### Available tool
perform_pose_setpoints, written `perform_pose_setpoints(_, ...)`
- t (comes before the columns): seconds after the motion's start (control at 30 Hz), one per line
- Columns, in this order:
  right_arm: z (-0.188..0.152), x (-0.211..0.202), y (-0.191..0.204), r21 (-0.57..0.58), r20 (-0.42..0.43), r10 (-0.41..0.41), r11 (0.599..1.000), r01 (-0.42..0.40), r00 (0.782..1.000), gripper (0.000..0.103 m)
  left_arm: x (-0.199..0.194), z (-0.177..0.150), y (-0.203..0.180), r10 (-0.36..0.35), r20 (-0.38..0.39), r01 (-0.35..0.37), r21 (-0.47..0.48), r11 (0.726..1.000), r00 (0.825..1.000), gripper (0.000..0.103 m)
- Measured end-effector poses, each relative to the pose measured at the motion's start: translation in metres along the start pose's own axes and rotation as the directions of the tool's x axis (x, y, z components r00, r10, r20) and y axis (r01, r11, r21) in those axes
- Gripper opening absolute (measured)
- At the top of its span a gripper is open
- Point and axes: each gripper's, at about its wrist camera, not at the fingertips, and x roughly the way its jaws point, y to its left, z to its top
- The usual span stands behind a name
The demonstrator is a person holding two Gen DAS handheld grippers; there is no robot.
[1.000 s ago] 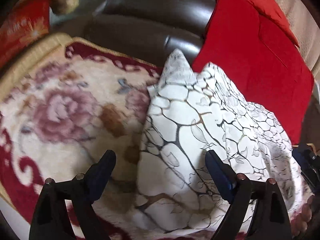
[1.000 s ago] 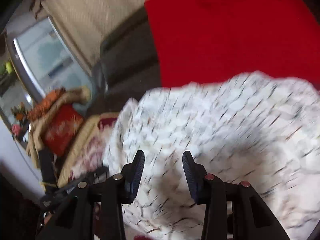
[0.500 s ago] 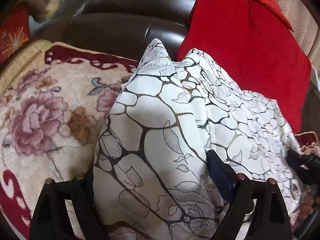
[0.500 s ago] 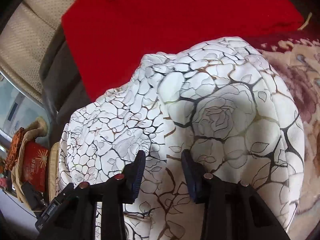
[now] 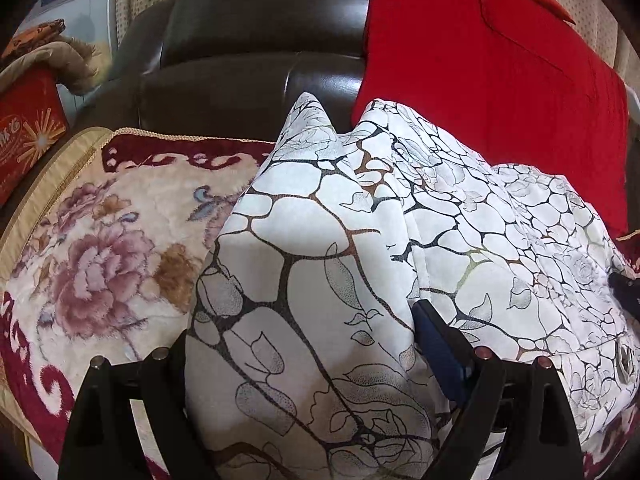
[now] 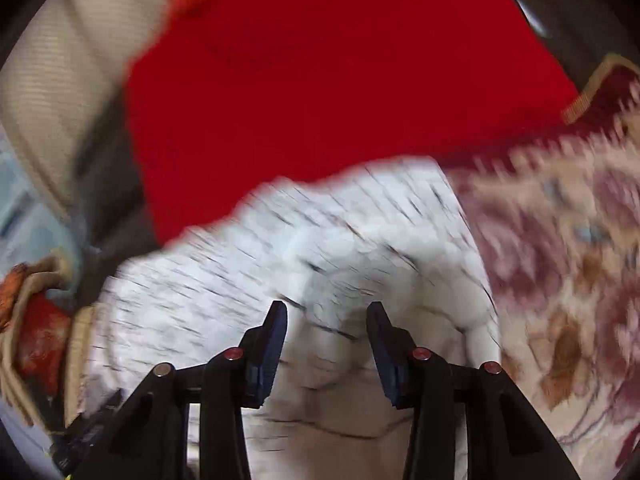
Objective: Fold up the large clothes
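Observation:
A white garment (image 5: pixel 320 264) with a black crackle-and-rose print lies bunched on a floral blanket on a sofa. It also shows blurred in the right wrist view (image 6: pixel 320 264). My left gripper (image 5: pixel 304 344) is open wide, and a raised fold of the garment fills the space between its jaws and hides the left fingertip. My right gripper (image 6: pixel 326 328) is open, its blue pads just above the garment's right end with cloth between them. It shows as a dark shape at the right edge of the left wrist view (image 5: pixel 626 288).
The floral blanket (image 5: pixel 104 240) with a dark red border covers the seat. A dark leather sofa back (image 5: pixel 248 60) rises behind. A red cloth (image 5: pixel 500 92) hangs over the back at the right, also in the right wrist view (image 6: pixel 320 80). A red box (image 5: pixel 24 136) stands far left.
My left gripper moved forward over the garment, so a fold now sits between its jaws. The right gripper swung fast across the garment's end; its view is blurred again.

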Motion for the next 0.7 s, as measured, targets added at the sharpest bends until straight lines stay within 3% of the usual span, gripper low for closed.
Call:
perform_pose_setpoints(0.27, 0.001, 0.001, 0.007, -0.034, 0.013, 0.011, 0.999, -0.011, 1.000, 0.050, -0.005, 0.011, 0.008, -0.003, -0.007, 0.003, -0.034, 0.999, 1.000, 0.091)
perform_pose_setpoints(0.4, 0.001, 0.002, 0.002, -0.019, 0.014, 0.040, 0.999, -0.039, 0.999, 0.050, -0.036, 0.025, 0.020, 0.027, 0.135, -0.014, -0.092, 0.996, 0.990, 0.091)
perform_pose_setpoints(0.47, -0.001, -0.002, -0.002, -0.009, 0.022, 0.057, 0.998, -0.057, 0.998, 0.050, -0.044, 0.038, 0.018, -0.003, 0.187, 0.020, -0.087, 0.996, 0.982, 0.091)
perform_pose_setpoints(0.57, 0.006, -0.015, -0.004, 0.013, 0.074, 0.123, 0.992, -0.124, 0.990, 0.051, -0.038, 0.053, 0.004, -0.078, 0.175, 0.089, -0.056, 0.994, 0.981, 0.091)
perform_pose_setpoints(0.7, 0.020, -0.032, 0.000, -0.023, 0.183, 0.167, 0.986, -0.166, 0.969, 0.051, -0.002, 0.074, -0.015, -0.107, 0.061, 0.110, -0.044, 0.993, 0.992, 0.091)
